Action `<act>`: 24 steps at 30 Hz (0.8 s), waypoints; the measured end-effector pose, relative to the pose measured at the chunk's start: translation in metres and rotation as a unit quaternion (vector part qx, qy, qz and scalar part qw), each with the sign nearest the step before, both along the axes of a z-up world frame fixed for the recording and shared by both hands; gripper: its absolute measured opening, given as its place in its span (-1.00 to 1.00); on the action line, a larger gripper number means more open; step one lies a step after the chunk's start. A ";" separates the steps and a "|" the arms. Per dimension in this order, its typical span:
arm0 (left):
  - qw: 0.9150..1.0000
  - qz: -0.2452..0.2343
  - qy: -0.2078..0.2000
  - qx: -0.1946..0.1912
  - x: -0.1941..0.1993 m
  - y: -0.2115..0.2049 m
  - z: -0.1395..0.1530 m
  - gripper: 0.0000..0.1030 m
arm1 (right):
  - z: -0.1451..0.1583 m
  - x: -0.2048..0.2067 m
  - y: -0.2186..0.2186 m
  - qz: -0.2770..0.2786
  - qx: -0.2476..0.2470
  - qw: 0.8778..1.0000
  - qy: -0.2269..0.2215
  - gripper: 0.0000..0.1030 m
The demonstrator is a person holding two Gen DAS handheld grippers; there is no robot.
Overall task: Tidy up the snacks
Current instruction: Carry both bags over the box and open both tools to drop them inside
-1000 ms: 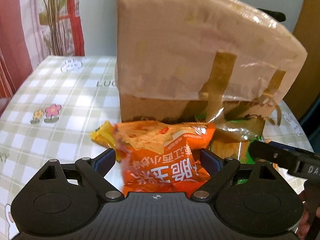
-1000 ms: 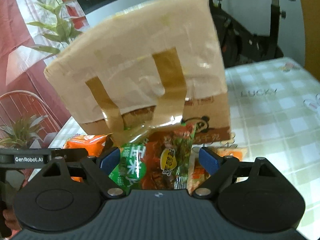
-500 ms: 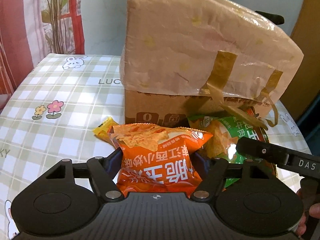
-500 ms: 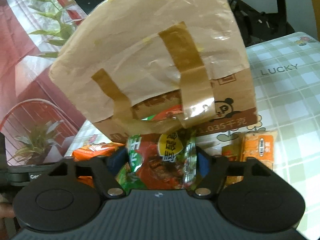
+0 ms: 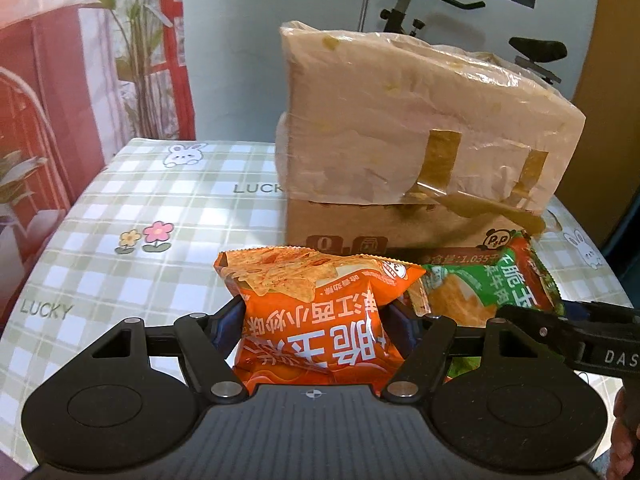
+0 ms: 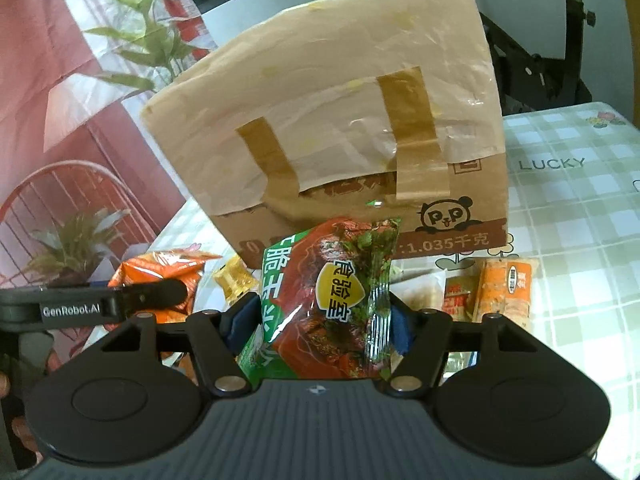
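Orange snack bag (image 5: pixel 316 320) pinched in left gripper (image 5: pixel 316 322), lower end hidden behind it. Green-and-red packet (image 6: pixel 332 300) between closing jaws of right gripper (image 6: pixel 324 316), pads pressing its sides. Cardboard box (image 6: pixel 360 128) just beyond; contents unreadable.

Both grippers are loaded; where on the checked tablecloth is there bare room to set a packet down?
Free: the checked tablecloth left of the taped brown cardboard box, around the flower print, and the stretch right of the box in the right wrist view. Crowded: in front of the box, with the small yellow packet and orange-labelled packets.
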State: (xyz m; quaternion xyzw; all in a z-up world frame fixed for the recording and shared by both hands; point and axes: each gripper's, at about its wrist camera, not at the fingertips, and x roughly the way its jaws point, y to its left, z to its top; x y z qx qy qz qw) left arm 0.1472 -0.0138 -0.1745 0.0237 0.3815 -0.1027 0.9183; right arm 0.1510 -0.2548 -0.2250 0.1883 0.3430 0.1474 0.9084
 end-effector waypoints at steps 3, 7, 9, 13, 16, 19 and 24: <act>1.000 0.005 -0.004 -0.004 -0.005 0.005 0.004 0.45 | 0.004 -0.009 0.005 0.004 -0.012 1.000 -0.006 0.30; 1.000 0.010 -0.015 -0.008 -0.013 0.011 0.012 0.45 | 0.011 -0.021 0.010 0.008 -0.024 1.000 -0.015 0.30; 1.000 0.012 -0.022 -0.010 -0.018 0.012 0.016 0.45 | 0.015 -0.025 0.011 0.011 -0.029 0.999 -0.021 0.30; 0.999 0.011 -0.045 -0.016 -0.025 0.014 0.032 0.45 | 0.028 -0.038 0.013 0.013 -0.041 0.998 -0.046 0.30; 0.998 0.010 -0.066 -0.017 -0.027 0.014 0.046 0.46 | 0.045 -0.045 0.010 0.009 -0.048 0.996 -0.076 0.30; 0.996 0.008 -0.089 -0.022 -0.024 0.013 0.065 0.45 | 0.065 -0.046 0.003 0.000 -0.046 0.993 -0.109 0.30; 0.992 0.001 -0.127 -0.026 -0.011 0.002 0.098 0.46 | 0.103 -0.044 -0.008 -0.012 -0.051 0.985 -0.163 0.30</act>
